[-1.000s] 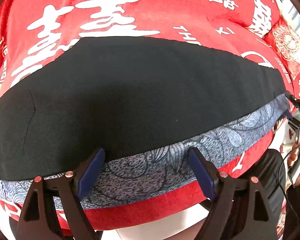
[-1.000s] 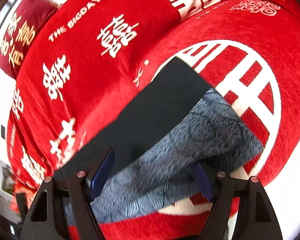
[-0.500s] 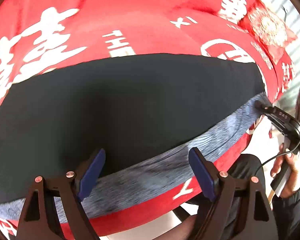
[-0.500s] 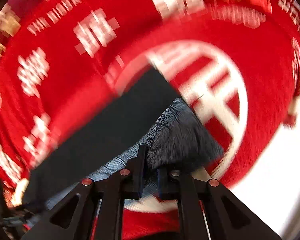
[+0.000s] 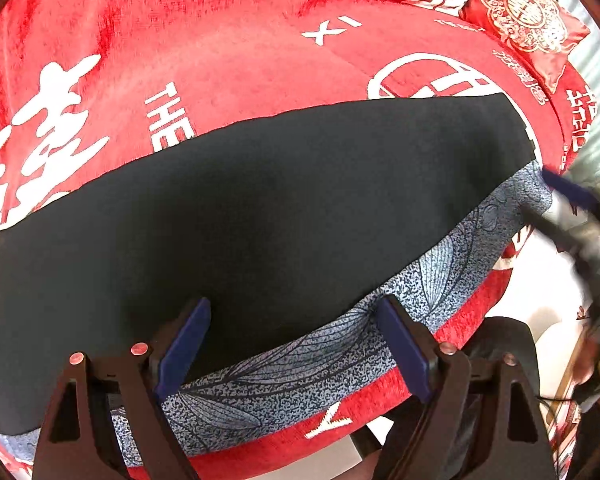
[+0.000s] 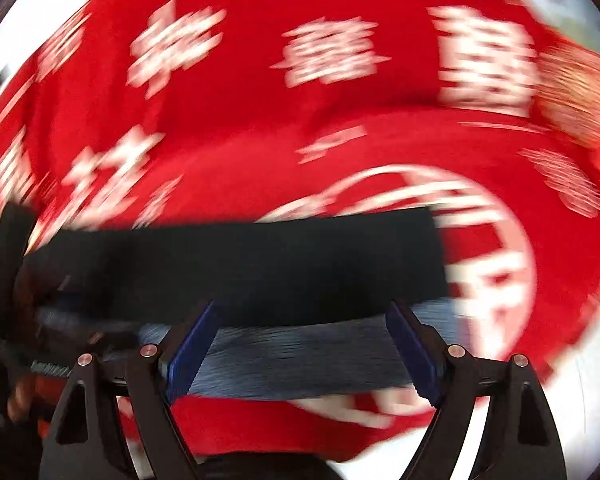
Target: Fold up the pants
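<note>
Left wrist view: the left hand-held gripper (image 5: 292, 344) is seen from behind with its blue pads (image 5: 184, 346) spread wide and nothing gripped between them, poised over the near edge of the pants (image 5: 260, 216). The pants are laid flat as a long dark band across a red bedspread (image 5: 228, 60) printed with white characters; along their near edge a blue-grey patterned strip (image 5: 340, 352) of the same garment is exposed, and beyond that edge only a narrow margin of bedspread is left. At the right-hand end of the pants the right hand-held gripper (image 5: 572, 204) is glimpsed, blurred, close to the corner of the patterned strip. A red embroidered cushion (image 5: 528, 20) is set well beyond the far right corner of the pants. In the right wrist view, heavily blurred, the right hand-held gripper (image 6: 304, 354) is seen with its jaws opening, the pads wide apart above the patterned strip (image 6: 300, 360) and no cloth pinched between them.
</note>
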Demonstrator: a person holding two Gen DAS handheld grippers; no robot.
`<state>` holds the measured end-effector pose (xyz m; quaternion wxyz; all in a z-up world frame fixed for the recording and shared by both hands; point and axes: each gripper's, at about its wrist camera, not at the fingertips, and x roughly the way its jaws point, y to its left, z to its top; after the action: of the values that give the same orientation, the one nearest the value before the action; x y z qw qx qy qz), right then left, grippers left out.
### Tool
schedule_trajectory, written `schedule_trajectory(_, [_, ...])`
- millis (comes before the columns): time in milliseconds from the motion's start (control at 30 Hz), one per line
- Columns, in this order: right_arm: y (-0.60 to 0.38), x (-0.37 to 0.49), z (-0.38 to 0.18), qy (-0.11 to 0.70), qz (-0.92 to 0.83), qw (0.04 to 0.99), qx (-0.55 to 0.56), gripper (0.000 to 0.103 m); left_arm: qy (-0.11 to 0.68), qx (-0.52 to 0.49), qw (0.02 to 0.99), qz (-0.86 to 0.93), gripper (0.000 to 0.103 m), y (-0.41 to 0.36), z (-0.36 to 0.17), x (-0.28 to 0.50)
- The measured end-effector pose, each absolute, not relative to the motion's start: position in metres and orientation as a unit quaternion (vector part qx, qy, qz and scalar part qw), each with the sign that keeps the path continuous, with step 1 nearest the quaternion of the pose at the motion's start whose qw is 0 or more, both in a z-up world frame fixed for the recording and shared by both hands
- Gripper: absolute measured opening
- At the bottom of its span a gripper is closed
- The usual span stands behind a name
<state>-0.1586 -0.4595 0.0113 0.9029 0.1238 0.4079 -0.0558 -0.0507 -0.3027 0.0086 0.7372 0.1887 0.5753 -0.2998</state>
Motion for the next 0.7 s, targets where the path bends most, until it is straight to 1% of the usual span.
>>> schedule_trajectory(133, [-0.443,-0.129,-0.033,0.480,-0.012,0.873,0.084,0.087,0.576,0.199,0.733,-0.302,0.088,-0.306,0.007,-0.050])
schedule_trajectory(167, [-0.446,-0.127,-0.042,0.491,-0.022,0.868,0.070,0.097,0.575,0.201,0.733,-0.303,0.088,-0.306,0.006,-0.051])
schedule_trajectory(200, [-0.454,-0.130,-0.044,0.486,-0.025,0.870,0.079,0.099,0.575,0.203,0.733,-0.303,0.088,-0.306,0.006,-0.051])
schedule_trajectory(333, [-0.506,-0.148,-0.043,0.488,-0.101,0.859,0.119,0.099,0.572,0.208,0.735,-0.299,0.091,-0.310,0.004,-0.052])
schedule_trajectory(433, [-0.524,-0.153,-0.015,0.449,-0.102,0.881,0.112,0.099,0.566,0.208,0.743,-0.292,0.091,-0.316,0.005,-0.053])
schedule_trajectory(533, [-0.525,-0.133,-0.003,0.432,-0.077,0.892,0.105,0.099,0.564,0.198,0.742,-0.303,0.092,-0.326,0.010,-0.053])
schedule_trajectory(633, [-0.524,-0.101,-0.013,0.441,-0.050,0.891,0.094,0.099,0.556,0.205,0.744,-0.310,0.092,-0.340,0.016,-0.053])
schedule_trajectory(700, [-0.526,-0.080,-0.030,0.474,-0.039,0.873,0.106,0.099,0.556,0.217,0.741,-0.308,0.092,-0.345,0.013,-0.050])
